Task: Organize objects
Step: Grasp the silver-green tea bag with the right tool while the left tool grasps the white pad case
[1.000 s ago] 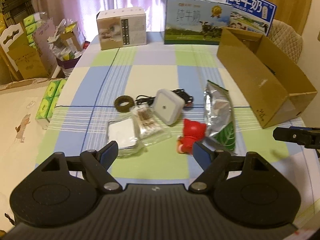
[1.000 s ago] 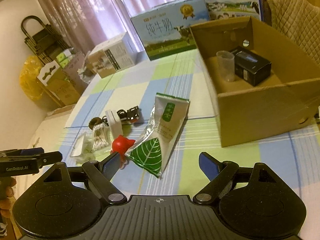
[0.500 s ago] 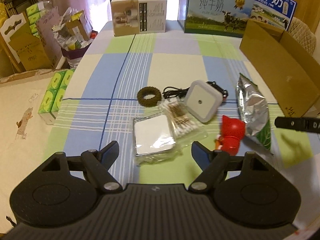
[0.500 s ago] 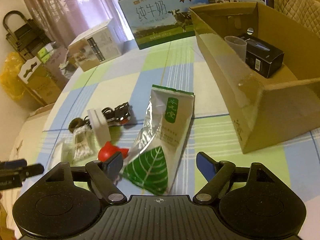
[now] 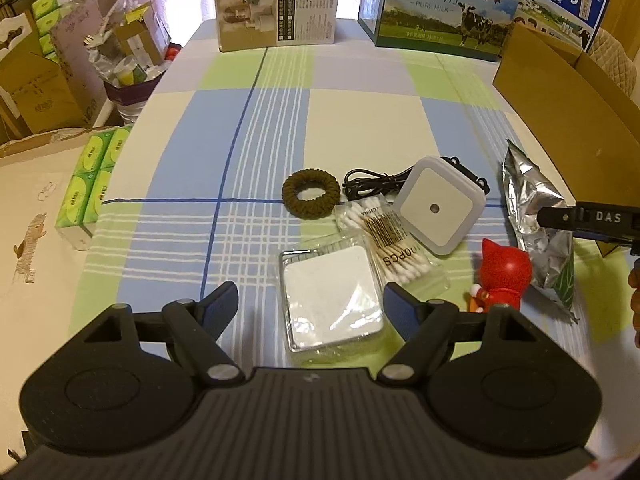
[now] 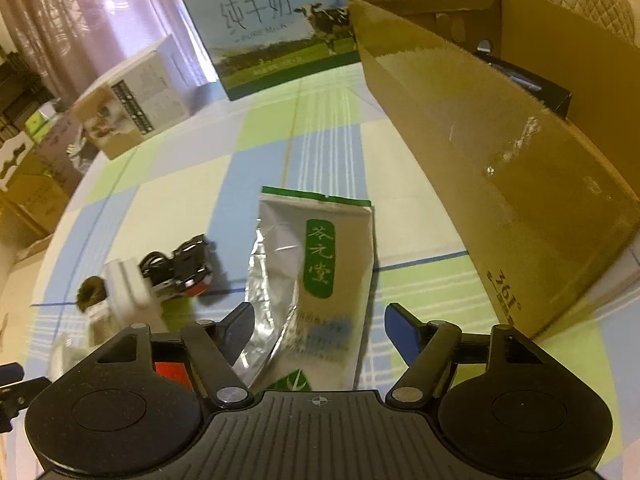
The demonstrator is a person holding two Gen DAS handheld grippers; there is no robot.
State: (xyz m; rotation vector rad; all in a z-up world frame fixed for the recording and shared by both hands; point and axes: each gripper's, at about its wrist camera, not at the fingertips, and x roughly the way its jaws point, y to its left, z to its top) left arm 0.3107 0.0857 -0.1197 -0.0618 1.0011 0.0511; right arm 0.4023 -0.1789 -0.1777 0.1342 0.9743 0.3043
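On the checked tablecloth lie a clear packet of white pads [image 5: 332, 300], a bag of cotton swabs [image 5: 388, 236], a brown hair tie [image 5: 311, 194], a white square night light [image 5: 438, 208], a black cable [image 5: 372, 184], a red toy figure [image 5: 504, 272] and a silver-green tea pouch [image 6: 320, 272]. My left gripper [image 5: 310, 306] is open just above the packet of pads. My right gripper [image 6: 320, 326] is open, its jaws straddling the lower part of the tea pouch. An open cardboard box [image 6: 500, 152] stands to the right, with a black box [image 6: 524, 84] inside.
Two milk cartons [image 5: 444, 12] and a white-brown product box [image 5: 276, 4] line the table's far edge. Green tissue packs [image 5: 94, 184] and cluttered cardboard boxes [image 5: 36, 76] sit left of the table. A quilted chair back [image 6: 580, 4] rises behind the cardboard box.
Both grippers have moved forward and lower: the left one closer over the packet of pads, the right one down over the tea pouch. Both stay open.
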